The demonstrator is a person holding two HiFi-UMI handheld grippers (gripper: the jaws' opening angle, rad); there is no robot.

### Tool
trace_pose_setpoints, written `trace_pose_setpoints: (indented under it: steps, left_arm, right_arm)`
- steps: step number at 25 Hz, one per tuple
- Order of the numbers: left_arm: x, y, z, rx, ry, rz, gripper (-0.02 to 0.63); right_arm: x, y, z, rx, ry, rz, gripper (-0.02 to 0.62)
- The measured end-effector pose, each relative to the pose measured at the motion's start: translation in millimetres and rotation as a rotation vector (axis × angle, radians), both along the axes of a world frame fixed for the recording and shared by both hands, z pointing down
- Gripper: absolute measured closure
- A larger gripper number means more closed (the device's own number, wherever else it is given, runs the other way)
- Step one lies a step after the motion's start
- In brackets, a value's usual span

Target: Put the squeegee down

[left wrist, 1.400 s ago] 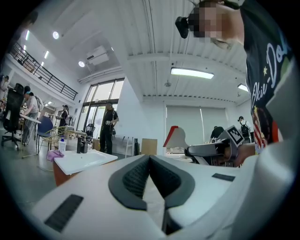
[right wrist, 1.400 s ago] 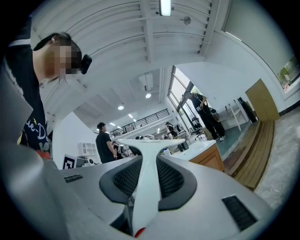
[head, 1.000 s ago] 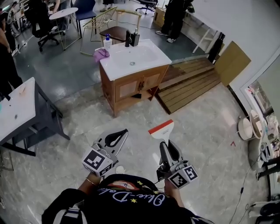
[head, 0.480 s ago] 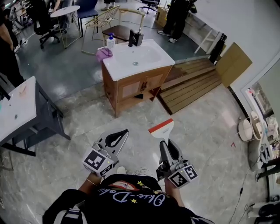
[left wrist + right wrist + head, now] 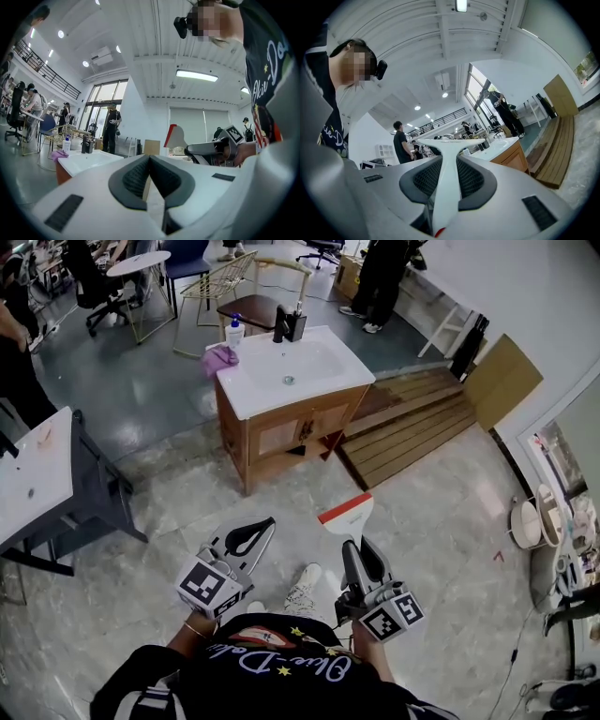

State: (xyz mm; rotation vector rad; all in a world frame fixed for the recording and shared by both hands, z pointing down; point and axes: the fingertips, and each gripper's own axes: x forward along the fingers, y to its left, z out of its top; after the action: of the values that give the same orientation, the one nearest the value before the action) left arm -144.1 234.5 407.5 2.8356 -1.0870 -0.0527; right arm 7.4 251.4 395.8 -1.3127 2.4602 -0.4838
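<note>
Head view sets the left tongs [image 5: 264, 524] at seven o'clock of the frame. Only the left gripper view makes plain that they are shut on nothing, tips meeting. At five o'clock the right tongs [image 5: 359, 549] grip the squeegee [image 5: 345, 513] by its slim white handle, with the red-edged blade out at their twelve o'clock above the floor [image 5: 441, 521]. We judge two risks. So narrow a handle could swivel or slide in the pinch, and letting go here would drop it, since the bench [image 5: 251, 395] stands well off at twelve o'clock. Its ten o'clock corner holds a soap bottle [image 5: 231, 331] and purple cloth [image 5: 217, 358] that a careless landing could knock. Only the right gripper view shows the pads pressing the handle, and only the head view shows the gap to the bench.
</note>
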Motion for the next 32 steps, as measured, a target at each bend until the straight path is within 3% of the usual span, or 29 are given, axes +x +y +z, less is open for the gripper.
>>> trace_pose_setpoints:
  steps: [32]
  left_arm:
    - [38.0, -99.7, 5.8, -0.042, -0.022, -0.088, 0.609]
  right_arm:
    - [38.4, -114.0, 16.1, -0.048, -0.048, -0.097, 0.488]
